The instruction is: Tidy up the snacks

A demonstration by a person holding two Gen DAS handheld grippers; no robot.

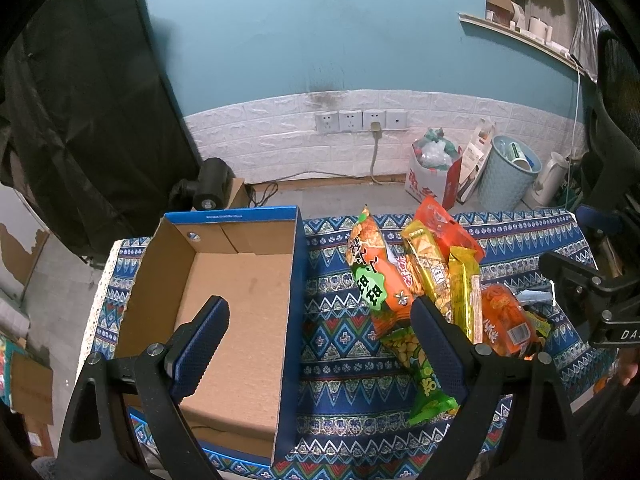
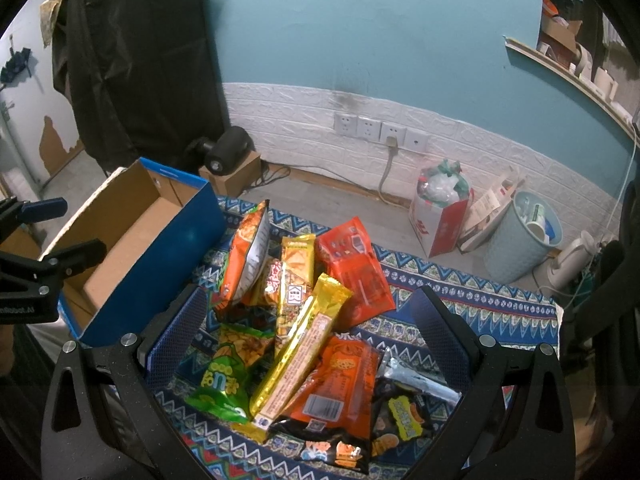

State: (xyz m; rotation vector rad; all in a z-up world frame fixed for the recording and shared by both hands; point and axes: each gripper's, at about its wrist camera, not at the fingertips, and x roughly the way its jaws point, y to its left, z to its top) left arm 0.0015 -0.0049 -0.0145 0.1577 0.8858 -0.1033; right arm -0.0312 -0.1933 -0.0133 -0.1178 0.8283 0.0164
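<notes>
Teal wall w/ white brick-look panel behind; worktop (image 2: 460,292) under patterned blue cloth. Snack pile (image 2: 304,320) lay directly ahead of right tool (image 2: 308,316), between its spread fingers, none clamped. Yellow bar (image 2: 300,356) on top, long axis running toward upper right, slanted across the gap. Right tool nearer. Left tool (image 1: 320,332) also apart, holding nothing, over box wall. Open box (image 1: 236,296) sat left of pile, bare inside. Blue near wall probably in way of transfer.
</notes>
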